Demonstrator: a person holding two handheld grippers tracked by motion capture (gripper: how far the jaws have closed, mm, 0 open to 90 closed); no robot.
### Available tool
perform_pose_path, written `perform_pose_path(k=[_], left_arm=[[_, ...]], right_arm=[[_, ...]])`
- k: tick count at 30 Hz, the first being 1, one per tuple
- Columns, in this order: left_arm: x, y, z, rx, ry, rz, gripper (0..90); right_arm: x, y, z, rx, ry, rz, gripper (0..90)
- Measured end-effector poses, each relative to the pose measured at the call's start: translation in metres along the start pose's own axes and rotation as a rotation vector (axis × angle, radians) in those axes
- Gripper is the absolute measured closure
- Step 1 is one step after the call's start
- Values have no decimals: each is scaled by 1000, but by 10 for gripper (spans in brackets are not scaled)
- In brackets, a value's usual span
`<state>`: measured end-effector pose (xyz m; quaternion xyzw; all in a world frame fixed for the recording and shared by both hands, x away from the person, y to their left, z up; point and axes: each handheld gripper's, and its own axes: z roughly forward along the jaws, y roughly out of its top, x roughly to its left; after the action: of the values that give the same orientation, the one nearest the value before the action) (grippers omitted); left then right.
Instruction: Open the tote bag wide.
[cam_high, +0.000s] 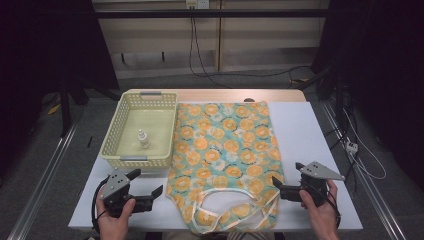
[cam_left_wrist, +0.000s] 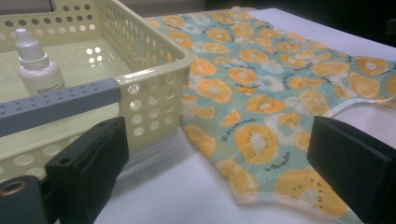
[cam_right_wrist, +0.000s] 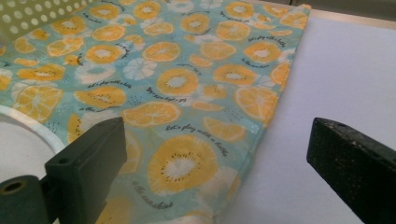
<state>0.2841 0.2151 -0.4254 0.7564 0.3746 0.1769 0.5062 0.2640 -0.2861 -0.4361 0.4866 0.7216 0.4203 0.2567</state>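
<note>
I am holding my left claw (cam_high: 148, 183) and right claw (cam_high: 286, 179) spread and empty; the citrus-print garment (cam_high: 225, 150) is lying flat on the desk (cam_high: 305, 135) between them.

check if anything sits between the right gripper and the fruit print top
Nothing visible does. The right gripper, jaws open, hovers at the top's right edge, with bare white table beside it.
</note>
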Motion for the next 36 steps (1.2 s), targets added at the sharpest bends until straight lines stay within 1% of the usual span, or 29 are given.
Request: perform_pose_path(k=[1, 3, 5, 7, 9, 12, 16, 17, 20, 24, 28, 30, 31, 32, 33, 34, 36], left_arm=[[0, 0, 0, 3, 1, 0, 52], [0, 0, -1, 2, 10, 4, 52], [0, 0, 0, 3, 10, 1, 52], [0, 0, 0, 3, 12, -3, 52], [0, 0, 0, 6, 8, 1, 52], [0, 0, 2, 15, 8, 8, 53], [-1, 1, 2, 12, 7, 18, 53], [-1, 0, 2, 9, 5, 15, 53], [-1, 0, 0, 10, 12, 11, 53], [-1, -1, -2, 7, 14, 12, 53], [-2, -1, -2, 11, 11, 23, 53], [-2, -1, -2, 11, 9, 22, 53], [-2, -1, -2, 10, 10, 23, 53], [-3, -1, -1, 10, 10, 22, 53], [-3, -1, -1, 11, 10, 22, 53], [-3, 0, -1, 14, 12, 25, 53], [-3, 0, 0, 16, 12, 26, 53]], right_arm=[[1, 0, 0, 3, 2, 0, 54], [1, 1, 1, 10, 10, -16, 76], [3, 1, 3, 17, 23, -29, 61], [5, 1, 3, 13, 29, -37, 64], [7, 2, 3, 10, 32, -36, 65], [9, 6, 1, 30, 42, -47, 71], [10, 9, 1, 49, 57, -57, 69], [12, 10, 3, 63, 71, -64, 64], [16, 13, 4, 72, 87, -78, 64], [26, 17, 7, 81, 112, -99, 63], [40, 21, 13, 116, 148, -123, 91], [47, 23, 16, 123, 157, -139, 102], [50, 25, 17, 124, 171, -150, 101], [50, 25, 17, 124, 171, -150, 101], [53, 26, 18, 121, 190, -159, 98], [60, 30, 20, 121, 225, -182, 97], [68, 34, 23, 134, 230, -221, 105]])
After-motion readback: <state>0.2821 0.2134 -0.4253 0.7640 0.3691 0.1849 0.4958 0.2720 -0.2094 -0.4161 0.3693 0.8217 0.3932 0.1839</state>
